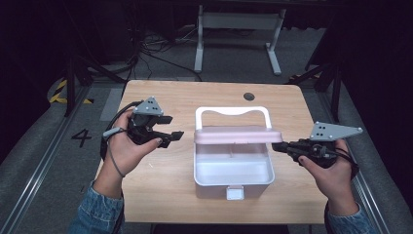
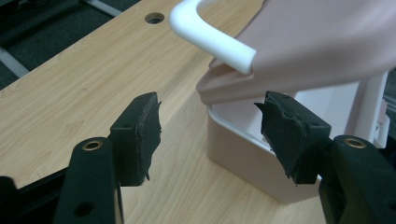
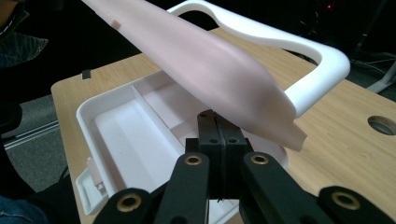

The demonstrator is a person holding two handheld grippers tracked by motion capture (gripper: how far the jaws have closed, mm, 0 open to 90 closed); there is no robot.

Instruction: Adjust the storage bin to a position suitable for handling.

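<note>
A white box (image 1: 197, 168) with a divided inside (image 3: 140, 121) stands mid-table. Its pink lid (image 1: 236, 135) is raised partway, and a white handle (image 1: 233, 111) arches behind it. My right gripper (image 1: 276, 145) is shut, jaws pressed flat together, at the lid's right corner. In the right gripper view its tips (image 3: 215, 114) sit under the lid's (image 3: 210, 60) edge, so I cannot tell whether they pinch it. My left gripper (image 1: 171, 128) is open and held above the table left of the box. In the left gripper view its jaws (image 2: 208, 105) face the box wall (image 2: 243, 158) and hold nothing.
A white latch (image 1: 234, 193) sticks out of the box's front. The wooden table (image 1: 160, 195) has a cable hole (image 1: 249, 96) near its far edge. Beyond the table is a white desk frame (image 1: 238, 29) on grey floor, with dark stands at both sides.
</note>
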